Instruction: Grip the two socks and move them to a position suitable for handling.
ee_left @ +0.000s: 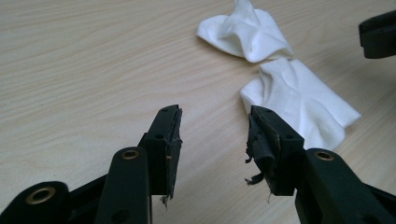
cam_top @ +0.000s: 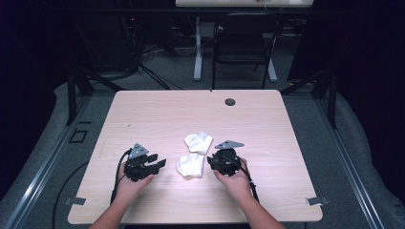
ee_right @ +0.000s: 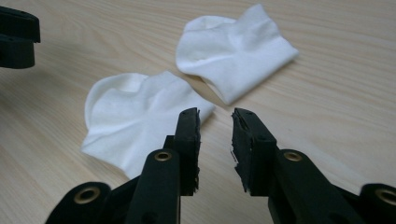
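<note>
Both pairs of jaws stand apart with nothing between them. On my left gripper (cam_top: 160, 164) the gap is fairly wide; on my right gripper (cam_top: 210, 162) it is narrower, the pads near each other but clamping nothing.

Two white socks lie flat on the table (cam_top: 267, 124), a little to the near side of its middle. In the high view the near sock (cam_top: 190, 165) sits right between my two grippers, and the far sock (cam_top: 199, 142) lies at about 1 o'clock from it, the two touching or very nearly so at their inner corners.

From the left gripper view, the near sock (ee_left: 299, 105) sits at 1 o'clock just past the right jaw tip, with the far sock (ee_left: 245, 32) beyond it. From the right gripper view, the near sock (ee_right: 135, 114) lies at 10 o'clock, its edge running behind the left jaw tip, and the far sock (ee_right: 233, 53) sits at 12.

I judge I hold both grippers low and aimed inward from either side so that each can take an edge of the near sock. That flanking stance suits pairing or laying one sock on the other. Neither pad touches cloth yet.
</note>
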Action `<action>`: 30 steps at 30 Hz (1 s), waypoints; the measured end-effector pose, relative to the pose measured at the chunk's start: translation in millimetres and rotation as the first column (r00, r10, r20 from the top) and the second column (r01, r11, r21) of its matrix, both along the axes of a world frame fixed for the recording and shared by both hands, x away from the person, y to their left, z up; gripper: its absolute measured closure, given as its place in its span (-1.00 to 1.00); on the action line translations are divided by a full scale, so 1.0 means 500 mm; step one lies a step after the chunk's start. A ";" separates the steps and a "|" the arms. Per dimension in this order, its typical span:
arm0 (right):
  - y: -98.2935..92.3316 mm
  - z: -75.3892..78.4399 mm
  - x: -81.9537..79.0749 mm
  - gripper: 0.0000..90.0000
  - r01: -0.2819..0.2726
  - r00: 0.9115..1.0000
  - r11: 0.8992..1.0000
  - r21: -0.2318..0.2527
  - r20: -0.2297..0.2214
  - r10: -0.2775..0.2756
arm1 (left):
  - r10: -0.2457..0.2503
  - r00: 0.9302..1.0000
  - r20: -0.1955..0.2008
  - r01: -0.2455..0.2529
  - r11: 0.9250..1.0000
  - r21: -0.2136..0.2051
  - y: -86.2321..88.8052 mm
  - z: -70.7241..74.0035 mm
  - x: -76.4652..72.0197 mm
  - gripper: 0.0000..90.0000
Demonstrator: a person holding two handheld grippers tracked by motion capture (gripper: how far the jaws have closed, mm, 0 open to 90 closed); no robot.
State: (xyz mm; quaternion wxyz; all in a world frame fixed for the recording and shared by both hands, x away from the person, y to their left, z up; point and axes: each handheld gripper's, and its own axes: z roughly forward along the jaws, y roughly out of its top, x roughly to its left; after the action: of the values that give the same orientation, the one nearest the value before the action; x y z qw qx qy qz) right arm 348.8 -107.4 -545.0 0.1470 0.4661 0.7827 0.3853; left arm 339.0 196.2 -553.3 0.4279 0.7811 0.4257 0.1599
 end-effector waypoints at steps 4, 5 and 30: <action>0.038 0.005 0.004 0.66 -0.027 1.000 0.999 -0.021 0.005 0.027 | 0.001 1.000 0.007 -0.001 1.000 0.000 0.005 0.005 -0.004 0.24; 0.044 0.004 0.006 0.68 -0.034 0.999 0.999 -0.020 0.008 0.034 | 0.005 1.000 0.004 -0.005 1.000 -0.009 0.007 0.005 -0.004 0.24; 0.114 -0.062 0.003 0.80 -0.118 0.993 0.990 -0.077 -0.032 0.116 | -0.030 0.999 -0.012 0.030 0.999 -0.029 -0.011 -0.002 -0.012 0.23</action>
State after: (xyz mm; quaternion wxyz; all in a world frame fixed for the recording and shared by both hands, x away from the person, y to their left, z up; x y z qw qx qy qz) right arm 350.3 -50.4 -575.8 0.1316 0.4187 0.8251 0.3558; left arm 332.9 190.9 -554.3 0.4389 0.7820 0.4189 0.1426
